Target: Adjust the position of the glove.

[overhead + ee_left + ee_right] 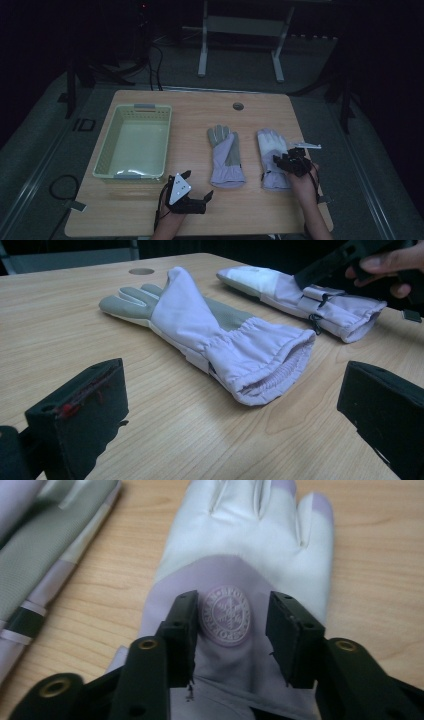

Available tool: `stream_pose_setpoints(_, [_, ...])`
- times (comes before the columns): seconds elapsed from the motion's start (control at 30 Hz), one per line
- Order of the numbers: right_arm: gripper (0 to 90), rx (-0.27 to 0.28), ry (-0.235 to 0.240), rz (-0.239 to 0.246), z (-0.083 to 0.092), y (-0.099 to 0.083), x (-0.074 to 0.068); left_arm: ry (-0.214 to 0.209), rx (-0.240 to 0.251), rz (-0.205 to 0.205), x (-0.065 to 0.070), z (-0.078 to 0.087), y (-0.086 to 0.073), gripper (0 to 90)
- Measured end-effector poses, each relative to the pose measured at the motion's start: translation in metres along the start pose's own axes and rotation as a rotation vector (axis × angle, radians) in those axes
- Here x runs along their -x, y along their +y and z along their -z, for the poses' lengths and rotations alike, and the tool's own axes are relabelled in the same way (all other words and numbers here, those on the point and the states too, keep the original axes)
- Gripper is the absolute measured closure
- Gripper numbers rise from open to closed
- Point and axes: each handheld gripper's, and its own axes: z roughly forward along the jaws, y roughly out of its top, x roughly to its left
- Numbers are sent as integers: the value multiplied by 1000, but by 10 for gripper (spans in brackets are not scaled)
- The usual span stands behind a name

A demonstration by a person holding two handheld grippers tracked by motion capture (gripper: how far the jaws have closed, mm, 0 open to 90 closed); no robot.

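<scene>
Lilac fabric of the right glove (235, 595) lies directly under your right gripper (232, 617), its jaws parted astride the round emblem (227, 614), gripping nothing. Glove fingers point to 12 o'clock, cuff to 6. Your left gripper (225, 415) waits released.

A round embossed badge (228, 614) sits on the back of the pale lilac glove (250, 540), with a ring of small raised letters around a central emblem. The lettering is too blurred to read. No other readable text appears anywhere.
</scene>
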Motion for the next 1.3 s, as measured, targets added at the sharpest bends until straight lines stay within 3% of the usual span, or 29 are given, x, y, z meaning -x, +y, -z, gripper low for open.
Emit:
stream_pose_setpoints(0.27, [502,9,62,113,13,10,20,-1,1,1,0,0,0,0])
stream_pose_setpoints(0.47, [503,-3,96,117,15,15,23,0,1,1,0,0,0,0])
stream_pose_setpoints(0.63, [474,-25,112,119,4,10,16,0,-1,1,0,0,0,0])
stream_pose_setpoints(0.77, [506,-78,78,129,-14,1,12,-1,0,-2,0,0,0,0])
stream_pose_setpoints(0.83, [510,-75,77,136,-19,-4,12,-2,0,-4,0,0,0,0])
stream_pose_setpoints(0.97, [592,-73,84,149,-18,-6,11,-2,-2,1,0,0,0,0])
stream_pose_setpoints(1.07, [632,-55,61,181,-18,-9,5,-1,-1,-4,0,0,0,0])
stream_pose_setpoints(1.3, [750,-57,62,158,-15,-8,2,1,-2,0,0,0,0,0])
